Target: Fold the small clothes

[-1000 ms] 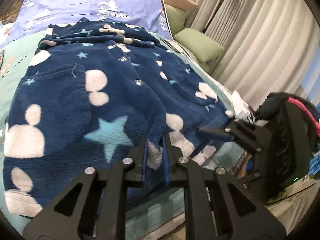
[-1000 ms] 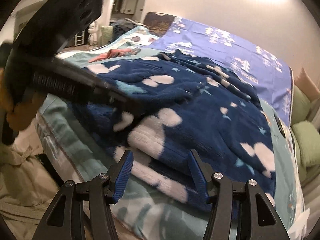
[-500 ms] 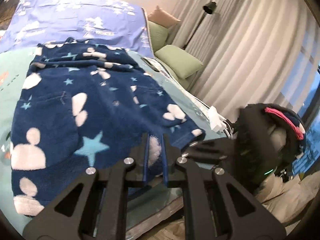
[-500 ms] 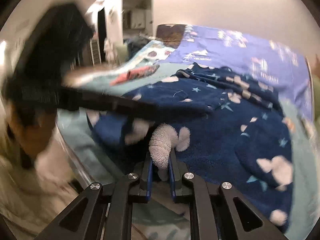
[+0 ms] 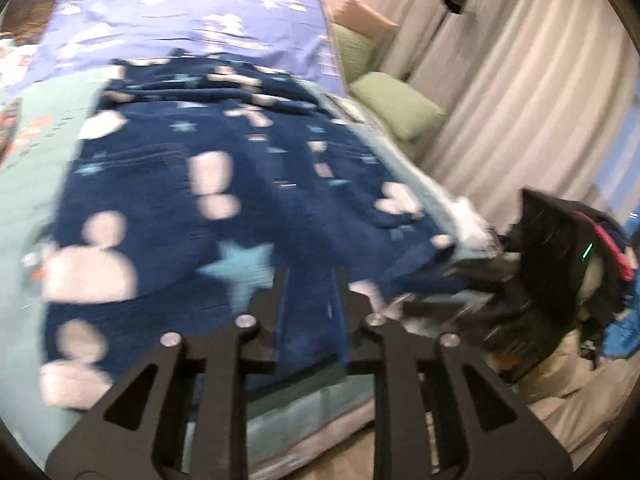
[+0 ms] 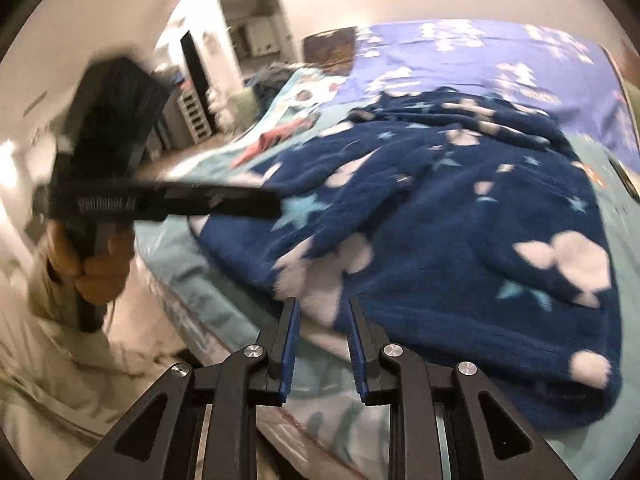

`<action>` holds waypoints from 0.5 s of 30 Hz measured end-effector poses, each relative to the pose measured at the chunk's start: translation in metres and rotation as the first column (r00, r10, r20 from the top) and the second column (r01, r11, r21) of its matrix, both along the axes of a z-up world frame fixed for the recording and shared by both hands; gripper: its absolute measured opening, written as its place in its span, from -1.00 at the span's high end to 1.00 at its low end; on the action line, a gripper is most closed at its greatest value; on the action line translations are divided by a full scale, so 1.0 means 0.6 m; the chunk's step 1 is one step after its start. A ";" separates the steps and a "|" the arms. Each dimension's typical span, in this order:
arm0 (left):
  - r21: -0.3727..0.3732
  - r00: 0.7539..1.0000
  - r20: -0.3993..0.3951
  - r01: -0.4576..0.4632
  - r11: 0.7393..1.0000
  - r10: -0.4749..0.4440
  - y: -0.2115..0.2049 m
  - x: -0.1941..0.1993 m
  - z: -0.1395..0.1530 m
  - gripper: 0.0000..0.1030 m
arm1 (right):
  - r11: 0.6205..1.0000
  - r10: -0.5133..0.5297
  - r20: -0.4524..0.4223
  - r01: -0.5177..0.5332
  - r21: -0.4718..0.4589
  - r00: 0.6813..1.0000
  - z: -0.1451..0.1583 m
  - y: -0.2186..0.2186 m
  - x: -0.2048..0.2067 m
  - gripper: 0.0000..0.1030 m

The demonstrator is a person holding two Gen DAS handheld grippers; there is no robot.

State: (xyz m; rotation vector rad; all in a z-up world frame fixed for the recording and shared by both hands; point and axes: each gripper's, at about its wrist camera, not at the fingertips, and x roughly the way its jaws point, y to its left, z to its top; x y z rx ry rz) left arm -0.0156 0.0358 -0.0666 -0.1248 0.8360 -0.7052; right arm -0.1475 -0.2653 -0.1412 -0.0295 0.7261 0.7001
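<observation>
A navy fleece garment (image 5: 224,200) with white shapes and pale blue stars lies spread on the bed; it also shows in the right wrist view (image 6: 460,220). My left gripper (image 5: 310,280) sits at the garment's near hem, jaws a small way apart with navy fabric between them. My right gripper (image 6: 320,312) is at the near corner of the hem, jaws a little apart around a white patch of the cloth. Both views are blurred. The other gripper shows in each view, left gripper (image 6: 180,200) and right gripper (image 5: 500,280).
The bed has a teal sheet (image 5: 32,184) and a purple cover (image 5: 180,12) at the far end. Green pillows (image 5: 396,104) and curtains (image 5: 520,100) stand to the right. A red cloth (image 6: 272,140) lies farther along the bed.
Both grippers' jaws have spread from tightly pinched to slightly apart. The garment's near hem has been pulled out flatter toward the bed edge.
</observation>
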 end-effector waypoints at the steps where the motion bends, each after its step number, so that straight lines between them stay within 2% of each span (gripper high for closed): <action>1: 0.024 1.000 0.007 -0.027 0.999 0.027 0.011 -0.001 -0.004 0.42 | 1.000 -0.016 -0.013 0.017 0.024 1.000 0.007 -0.006 0.006 0.53; 2: 0.051 0.998 0.014 -0.057 0.997 0.056 0.026 -0.003 -0.009 0.36 | 0.998 -0.027 -0.033 0.029 0.055 0.999 0.013 -0.010 0.014 0.53; 4: 0.101 0.992 0.030 -0.124 0.987 0.122 0.055 -0.009 -0.016 -0.09 | 0.991 -0.020 -0.080 0.031 0.129 0.997 0.021 -0.009 0.027 0.49; 5: 0.122 0.987 0.044 -0.161 0.979 0.157 0.072 -0.014 -0.019 -0.17 | 0.987 -0.008 -0.107 0.025 0.161 0.994 0.023 -0.006 0.033 0.43; 6: 0.137 0.981 0.059 -0.192 0.972 0.186 0.090 -0.020 -0.020 -0.26 | 0.984 0.006 -0.132 0.018 0.176 0.991 0.022 0.002 0.042 0.22; 7: 0.148 0.976 0.069 -0.217 0.965 0.209 0.103 -0.024 -0.022 -0.30 | 0.985 0.007 -0.151 0.019 0.171 0.989 0.018 0.011 0.053 0.01; 8: 0.155 0.970 0.077 -0.241 0.958 0.231 0.119 -0.029 -0.023 -0.32 | 0.988 0.002 -0.171 0.024 0.153 0.985 0.013 0.023 0.062 -0.03; 10: 0.158 0.960 0.084 -0.278 0.947 0.268 0.145 -0.034 -0.027 -0.37 | 0.987 0.018 -0.201 0.014 0.159 0.979 0.004 0.039 0.068 -0.03; 12: 0.156 0.948 0.077 -0.316 0.936 0.308 0.167 -0.032 -0.031 -0.38 | 0.979 0.059 -0.245 -0.007 0.206 0.968 -0.003 0.053 0.079 -0.03; 15: 0.120 0.941 0.054 -0.339 0.933 0.335 0.180 -0.026 -0.032 -0.38 | 0.962 0.151 -0.304 -0.069 0.263 0.941 -0.013 0.092 0.096 -0.03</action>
